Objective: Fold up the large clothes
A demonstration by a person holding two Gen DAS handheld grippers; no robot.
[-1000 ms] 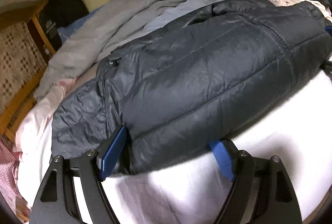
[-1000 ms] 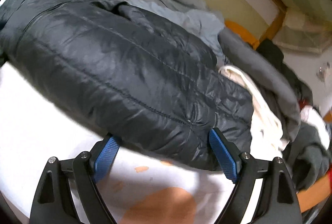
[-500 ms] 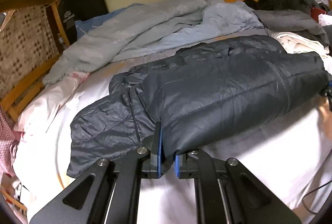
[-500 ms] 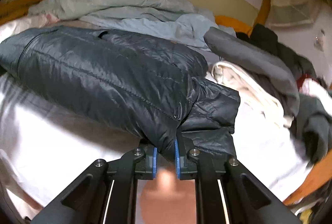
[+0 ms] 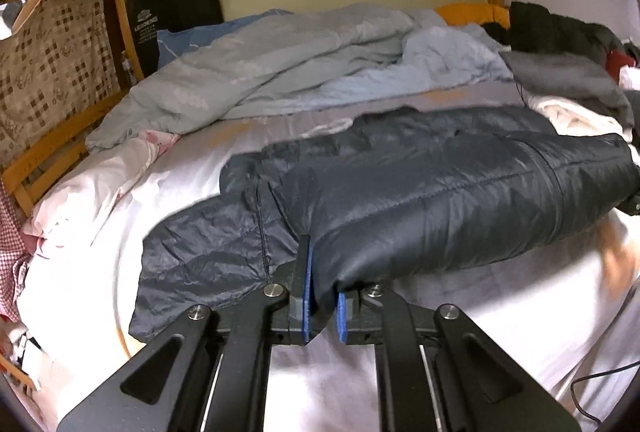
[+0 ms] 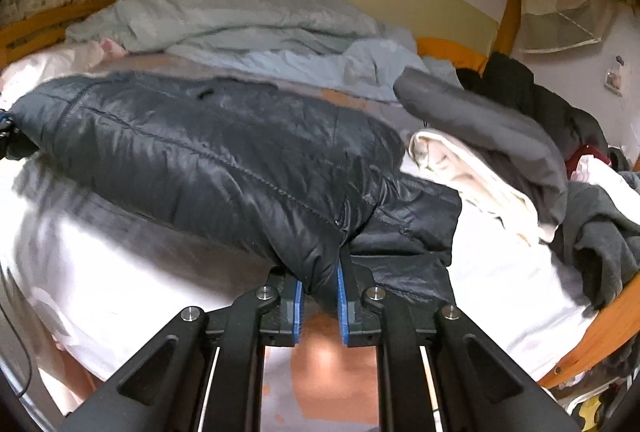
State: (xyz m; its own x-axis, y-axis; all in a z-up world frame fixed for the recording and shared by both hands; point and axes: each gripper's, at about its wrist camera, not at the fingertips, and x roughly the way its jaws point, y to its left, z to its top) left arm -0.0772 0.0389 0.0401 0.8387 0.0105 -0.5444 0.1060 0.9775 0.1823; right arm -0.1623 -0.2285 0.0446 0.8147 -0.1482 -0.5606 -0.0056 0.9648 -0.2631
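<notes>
Across the bed (image 5: 460, 332), on its white sheet, a dark quilted jacket (image 5: 440, 184) is lying lengthwise, its near edge being pinched at both ends. Left tongs (image 5: 322, 306) are gripping the jacket's fold, blue pads closed on the fabric. Right tongs (image 6: 318, 296) are likewise clamping the other end of that edge. Behind the jacket, a pale blue-grey duvet (image 5: 280, 64) is bunching against the wall. Beside the jacket's right end, assorted clothes (image 6: 500, 152) are sitting in a heap.
</notes>
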